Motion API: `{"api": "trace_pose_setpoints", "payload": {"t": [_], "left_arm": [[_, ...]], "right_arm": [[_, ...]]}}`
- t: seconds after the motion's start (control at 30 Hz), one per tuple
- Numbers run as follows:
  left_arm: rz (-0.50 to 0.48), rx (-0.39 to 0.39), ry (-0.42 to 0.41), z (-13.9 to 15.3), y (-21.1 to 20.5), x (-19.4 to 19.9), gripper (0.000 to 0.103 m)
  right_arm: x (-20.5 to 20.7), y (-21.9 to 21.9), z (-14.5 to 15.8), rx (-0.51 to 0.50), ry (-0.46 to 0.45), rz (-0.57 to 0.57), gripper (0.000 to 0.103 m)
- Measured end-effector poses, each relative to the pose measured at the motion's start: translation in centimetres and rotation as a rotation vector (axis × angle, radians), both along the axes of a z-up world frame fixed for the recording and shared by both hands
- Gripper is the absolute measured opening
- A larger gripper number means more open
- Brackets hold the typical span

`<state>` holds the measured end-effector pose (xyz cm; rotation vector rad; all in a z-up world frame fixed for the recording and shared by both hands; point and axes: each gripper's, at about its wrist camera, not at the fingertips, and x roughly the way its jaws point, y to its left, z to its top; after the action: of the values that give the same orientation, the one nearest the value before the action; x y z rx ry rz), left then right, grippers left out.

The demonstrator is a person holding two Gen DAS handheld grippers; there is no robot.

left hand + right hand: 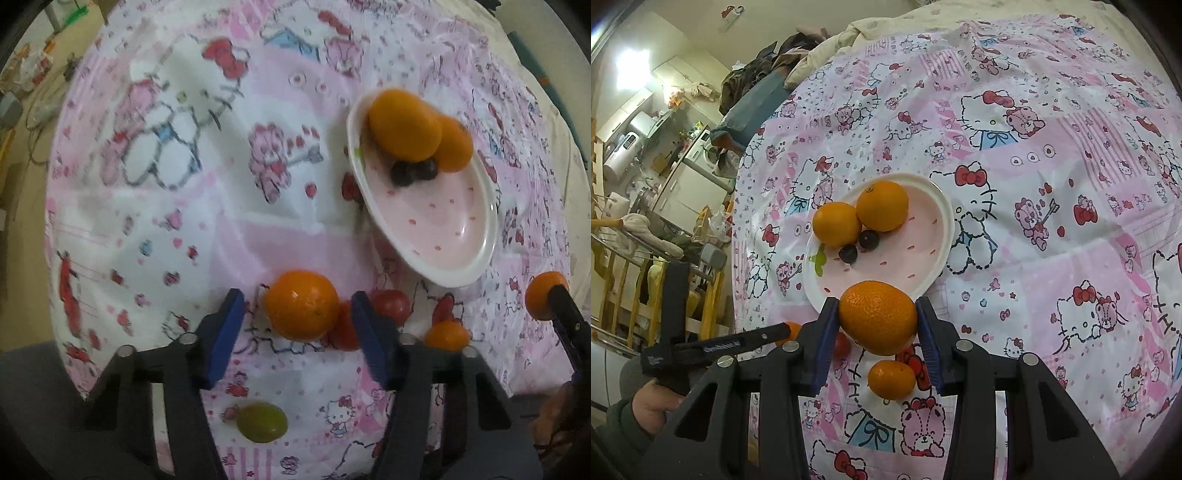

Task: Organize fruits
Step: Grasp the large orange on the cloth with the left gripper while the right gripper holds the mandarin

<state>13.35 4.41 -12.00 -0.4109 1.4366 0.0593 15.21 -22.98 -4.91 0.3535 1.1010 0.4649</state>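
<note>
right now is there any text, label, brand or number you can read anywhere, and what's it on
None can be read.
Pale print on the left gripper's black body: too small and blurred to read.
Tablecloth: cartoon cats, bears and bows only, no words.
Plate and oranges: no label or sticker visible.
Background clutter: too small to tell.

cartoon tablecloth [1052, 229] | cream quilt [849, 33] | wooden rack [624, 280]
</note>
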Motion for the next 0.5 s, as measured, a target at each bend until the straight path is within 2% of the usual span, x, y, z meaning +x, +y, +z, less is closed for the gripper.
{"api": "trace_pose_setpoints", "payload": {"t": [0.07,0.1,0.13,0.17,0.23,0.5], "left_arm": [[0.001,-0.011,0.016,-0.5,-0.2,-0.2,0.05],[0.0,-0.013,0.024,-0.7,-0.3,-0.2,0.047],[0.005,-0.022,0.027,-0.8,-0.3,-0.2,0.039],[0.013,-0.022,0.025,-0.8,-0.2,-0.3,0.038],[0.011,-0.023,0.022,-0.6,-0.2,-0.1,0.037],[-0.008,0.071,-0.047,1.4,0.1,-0.1,0.036]], "right_arm": [[0.0,0.0,0.0,-0.013,-0.005,-0.001,0.044],[0.0,0.1,0.0,-0.017,-0.007,0.0,0.044],[0.0,0.0,0.0,-0.02,-0.009,0.0,0.044],[0.0,0.0,0.1,-0.023,-0.012,-0.001,0.044],[0.0,-0.1,0.1,-0.022,-0.013,-0.006,0.044],[0.1,-0.6,0.2,-0.024,-0.015,-0.018,0.044]]}}
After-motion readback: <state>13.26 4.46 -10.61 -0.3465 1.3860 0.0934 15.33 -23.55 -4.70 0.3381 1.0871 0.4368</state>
